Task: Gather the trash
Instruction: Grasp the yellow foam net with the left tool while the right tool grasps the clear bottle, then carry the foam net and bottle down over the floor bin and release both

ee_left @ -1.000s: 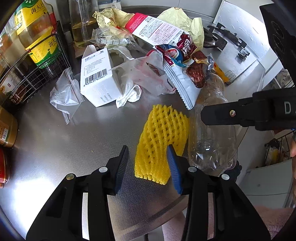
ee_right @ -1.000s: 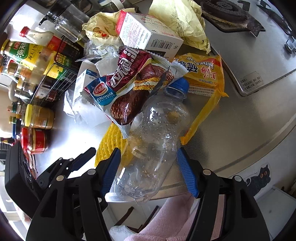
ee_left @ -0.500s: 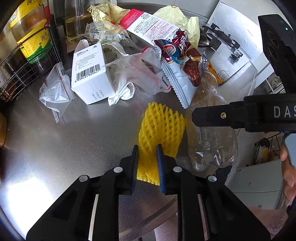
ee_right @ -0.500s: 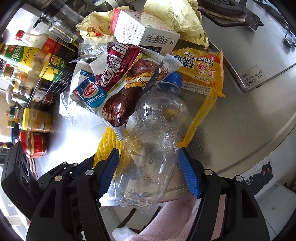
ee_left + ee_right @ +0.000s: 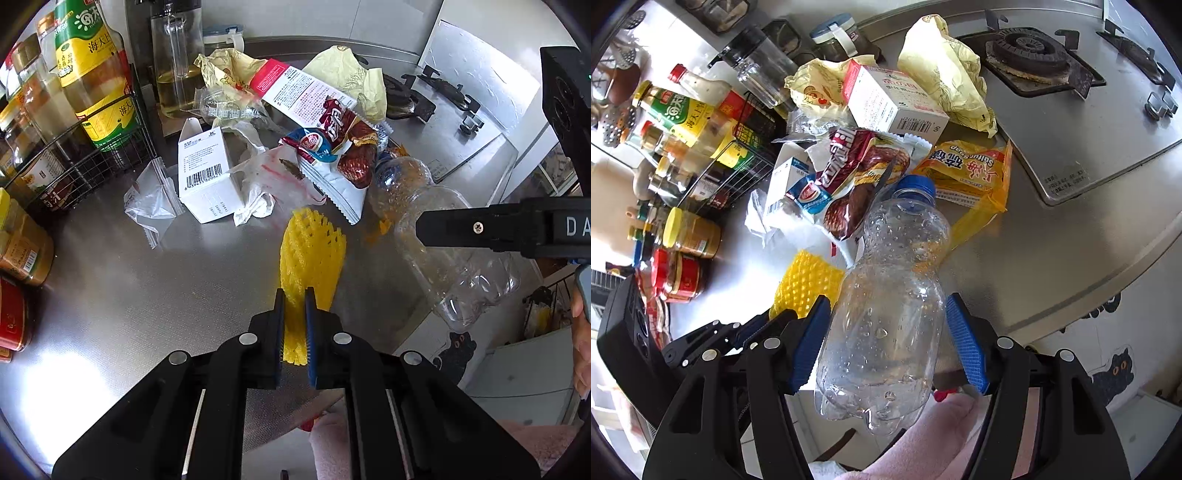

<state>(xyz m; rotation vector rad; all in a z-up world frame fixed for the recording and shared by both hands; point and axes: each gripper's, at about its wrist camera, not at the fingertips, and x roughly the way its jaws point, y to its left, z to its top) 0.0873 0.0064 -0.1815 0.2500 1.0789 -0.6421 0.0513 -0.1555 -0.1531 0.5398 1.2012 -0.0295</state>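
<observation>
a brushed stainless-steel kitchen counter [image 5: 122, 295] fills both views, with a gas hob [image 5: 1034, 51] set into it at the upper right of the right wrist frame and a wire rack [image 5: 92, 162] of sauce bottles along the left edge. a big oil bottle [image 5: 96, 70] with a green and yellow label stands in that rack, and a yellow-lidded jar [image 5: 689, 232] and a red-lidded jar [image 5: 677, 277] stand on the counter at centre left of the right wrist view.

the trash lies heaped in the upper middle of both frames: a white barcode box [image 5: 205, 173], a red and white carton [image 5: 894, 103], crumpled yellow paper wrappers [image 5: 945, 70], a clear zip bag [image 5: 151, 203], a thin white plastic bag [image 5: 266, 181], a brown snack wrapper [image 5: 857, 184] and a yellow sulfur soap packet [image 5: 971, 173].

the left gripper [image 5: 294, 295], at lower centre of its frame, is pinched tight on the near end of a yellow foam fruit net [image 5: 310, 254], which is squeezed narrow between the two pads while its far end fans out toward the heap.

the right gripper [image 5: 884, 317] has its blue pads [image 5: 964, 343] spread wide on either side of a clear plastic bottle [image 5: 886, 306] with a blue cap [image 5: 918, 186]. the left pad touches the bottle's side; whether the right pad touches cannot be told. the bottle lies at the counter's front edge, cap toward the heap and base toward the camera, just right of the net.
</observation>
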